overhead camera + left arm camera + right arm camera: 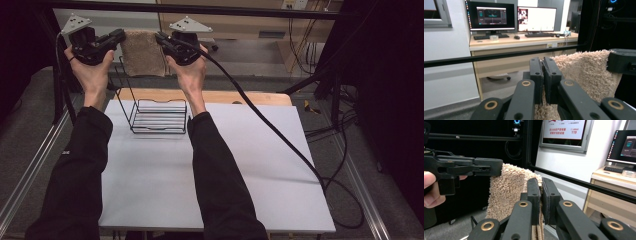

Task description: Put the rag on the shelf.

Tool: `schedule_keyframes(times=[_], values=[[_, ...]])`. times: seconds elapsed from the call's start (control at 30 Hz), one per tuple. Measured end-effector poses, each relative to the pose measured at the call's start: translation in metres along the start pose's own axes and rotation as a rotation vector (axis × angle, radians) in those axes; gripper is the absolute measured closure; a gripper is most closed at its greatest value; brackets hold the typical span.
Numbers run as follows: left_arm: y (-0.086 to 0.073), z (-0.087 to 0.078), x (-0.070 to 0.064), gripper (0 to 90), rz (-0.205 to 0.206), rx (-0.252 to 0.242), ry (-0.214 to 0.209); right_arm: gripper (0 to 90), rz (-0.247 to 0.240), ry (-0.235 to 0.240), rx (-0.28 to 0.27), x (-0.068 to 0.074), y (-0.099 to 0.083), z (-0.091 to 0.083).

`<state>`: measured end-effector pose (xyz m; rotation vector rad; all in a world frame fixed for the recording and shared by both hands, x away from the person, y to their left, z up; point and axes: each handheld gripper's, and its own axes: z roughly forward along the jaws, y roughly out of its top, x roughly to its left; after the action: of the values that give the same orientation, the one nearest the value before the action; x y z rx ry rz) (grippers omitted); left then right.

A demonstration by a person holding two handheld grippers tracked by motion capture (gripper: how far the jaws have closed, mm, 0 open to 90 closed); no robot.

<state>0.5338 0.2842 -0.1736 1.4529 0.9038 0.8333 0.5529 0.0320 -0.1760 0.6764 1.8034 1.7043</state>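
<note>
A tan fluffy towel (pixel 142 52) hangs in the air beyond the table's far edge, stretched between both grippers. My left gripper (pixel 118 36) is shut on its upper left corner and my right gripper (pixel 161 37) is shut on its upper right corner. In the left gripper view the jaws (pixel 543 62) stand pressed together with towel (pixel 586 72) pile between them, and the right gripper (pixel 622 61) shows at the far edge. In the right gripper view the shut gripper (pixel 541 182) pinches the towel (pixel 510 187), and the left gripper (pixel 474 167) clamps the opposite corner.
A black wire rack (pixel 157 117) stands on the white table (pixel 240 165) at its far left, below the towel. A thick cable (pixel 270 127) trails from the right gripper across the table. A black frame bar (pixel 240 11) runs behind the grippers.
</note>
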Motion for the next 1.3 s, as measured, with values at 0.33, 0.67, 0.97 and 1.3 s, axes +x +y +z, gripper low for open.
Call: schedule_keyframes(times=[0.33,0.67,0.97,1.3], values=[[-0.017,-0.004,0.004,86.0,0.014,0.031,-0.015,85.8,-0.034,-0.004,0.069,0.004,-0.009,0.004],[-0.034,-0.015,0.004,86.0,0.019,0.048,-0.060,85.7,0.003,0.017,0.091,0.006,-0.027,-0.002],[-0.038,-0.024,-0.002,86.0,0.039,0.049,-0.078,85.7,0.009,0.032,0.090,0.007,-0.036,-0.010],[-0.044,-0.033,-0.004,86.0,0.052,0.055,-0.085,85.6,-0.010,0.049,0.097,0.013,-0.038,-0.014]])
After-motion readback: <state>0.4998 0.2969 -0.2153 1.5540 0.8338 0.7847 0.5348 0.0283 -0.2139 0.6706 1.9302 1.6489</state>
